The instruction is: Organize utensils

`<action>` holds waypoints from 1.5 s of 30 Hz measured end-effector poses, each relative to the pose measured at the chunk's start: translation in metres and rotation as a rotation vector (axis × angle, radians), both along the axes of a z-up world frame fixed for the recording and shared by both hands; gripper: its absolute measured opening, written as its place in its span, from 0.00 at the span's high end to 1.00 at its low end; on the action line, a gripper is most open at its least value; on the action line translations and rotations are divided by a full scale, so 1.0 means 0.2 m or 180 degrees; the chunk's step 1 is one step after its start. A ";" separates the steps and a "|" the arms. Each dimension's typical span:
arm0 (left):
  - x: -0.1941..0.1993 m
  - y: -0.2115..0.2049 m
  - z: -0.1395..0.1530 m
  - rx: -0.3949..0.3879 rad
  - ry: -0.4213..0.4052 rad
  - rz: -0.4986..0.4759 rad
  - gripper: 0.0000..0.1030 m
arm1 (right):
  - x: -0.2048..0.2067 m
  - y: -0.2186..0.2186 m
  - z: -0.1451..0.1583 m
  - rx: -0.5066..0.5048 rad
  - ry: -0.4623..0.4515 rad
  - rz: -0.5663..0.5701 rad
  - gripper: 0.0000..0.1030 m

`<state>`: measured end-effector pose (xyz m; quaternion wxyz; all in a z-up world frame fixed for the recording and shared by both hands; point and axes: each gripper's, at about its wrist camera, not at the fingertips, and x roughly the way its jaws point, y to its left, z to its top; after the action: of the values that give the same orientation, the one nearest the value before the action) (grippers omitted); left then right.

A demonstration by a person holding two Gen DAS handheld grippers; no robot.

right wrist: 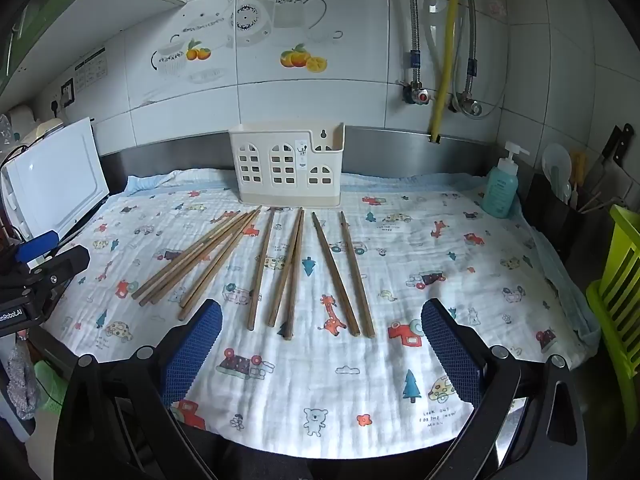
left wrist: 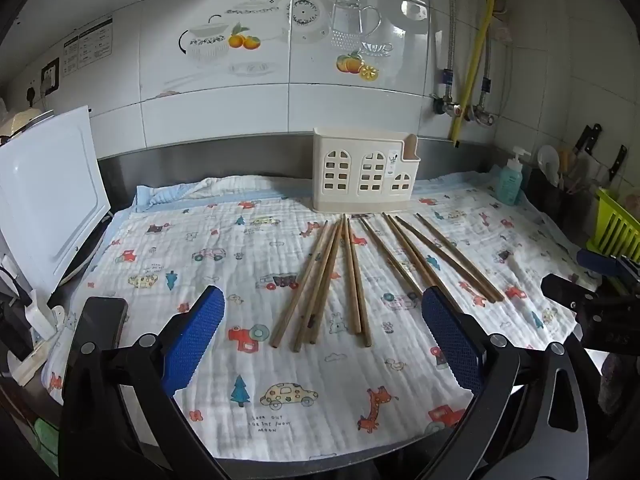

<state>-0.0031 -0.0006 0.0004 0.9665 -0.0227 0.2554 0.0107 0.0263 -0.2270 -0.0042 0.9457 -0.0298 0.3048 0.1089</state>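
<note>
Both hand-held grippers, left hand-held gripper (left wrist: 322, 336) and right hand-held gripper (right wrist: 322, 346), hover with jaws spread wide and empty above a cartoon-print cloth (right wrist: 400, 396) covering the bench. Wooden chopsticks (right wrist: 294, 272) lie fanned on it, some overlapping so their count is unclear. Behind them stands a cream utensil holder (right wrist: 286, 166), its inside hidden.

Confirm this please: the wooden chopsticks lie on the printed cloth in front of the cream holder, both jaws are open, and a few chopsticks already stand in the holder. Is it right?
One detail is wrong: no chopsticks stand in the cream holder; the right wrist view shows nothing rising above its rim. The wooden chopsticks do all lie on the printed cloth in front of it, and the jaws of the left gripper and right gripper are open.
</note>
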 end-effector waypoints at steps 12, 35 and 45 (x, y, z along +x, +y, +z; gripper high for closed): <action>0.00 -0.03 -0.03 -0.0023 0.0070 -0.0001 0.05 | -0.01 0.00 0.00 0.0004 -0.0024 -0.0005 0.06; 0.00 0.01 0.02 -0.0034 0.0000 0.0033 0.05 | -0.03 0.01 0.03 0.0004 -0.0066 0.0018 0.06; -0.01 0.00 0.04 -0.0025 -0.0065 0.0014 0.05 | -0.03 0.01 0.04 0.0004 -0.0080 0.0017 0.06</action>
<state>-0.0041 0.0004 0.0074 0.9689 -0.0271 0.2455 0.0116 0.0204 -0.2248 0.0044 0.9492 -0.0314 0.2928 0.1111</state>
